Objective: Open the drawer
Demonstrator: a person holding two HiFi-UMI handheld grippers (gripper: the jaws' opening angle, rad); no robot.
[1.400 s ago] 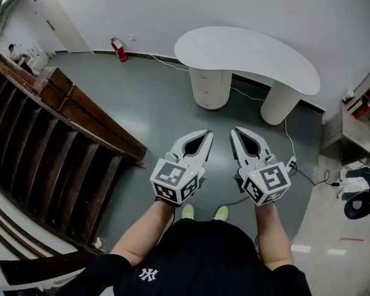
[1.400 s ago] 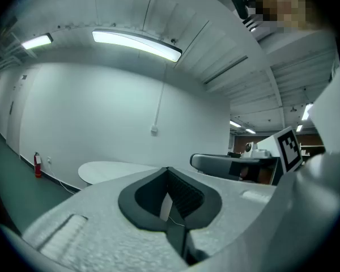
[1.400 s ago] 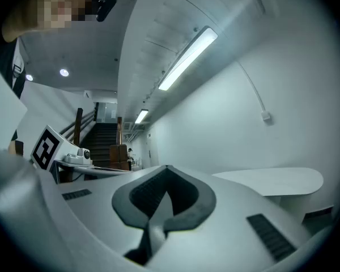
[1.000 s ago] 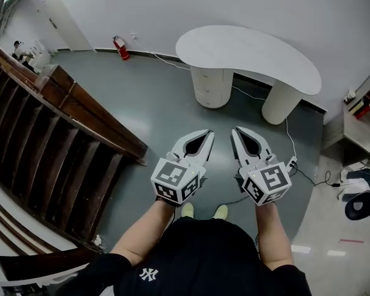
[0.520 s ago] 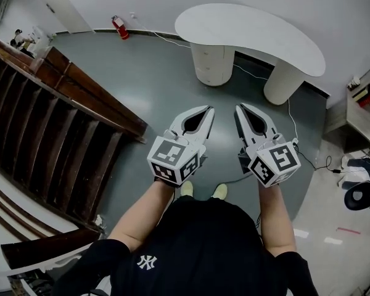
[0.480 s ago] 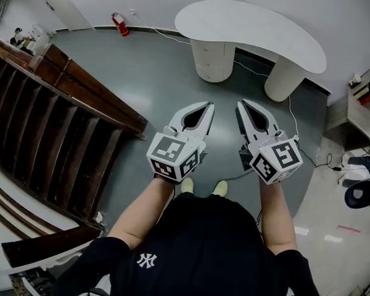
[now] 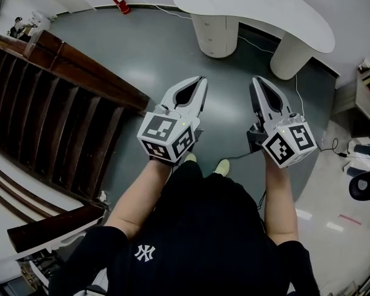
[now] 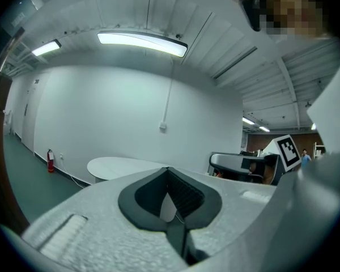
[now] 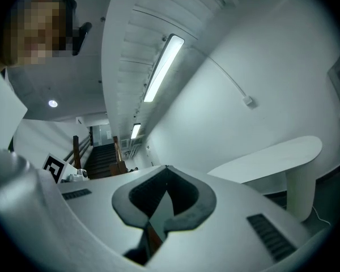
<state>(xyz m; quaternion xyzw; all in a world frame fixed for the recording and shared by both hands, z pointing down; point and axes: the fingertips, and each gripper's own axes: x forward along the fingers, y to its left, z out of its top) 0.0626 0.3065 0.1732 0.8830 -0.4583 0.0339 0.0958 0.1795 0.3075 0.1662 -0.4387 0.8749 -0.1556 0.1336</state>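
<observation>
Both pairs of jaws are closed on nothing. We carry our left gripper (image 7: 201, 82) and right gripper (image 7: 258, 82) side by side, pointing ahead at the drawer pedestal (image 7: 214, 34) under the white curved table (image 7: 265, 11). It stands well apart across the grey floor (image 7: 142, 54), so we judge walking closer comes first.
</observation>
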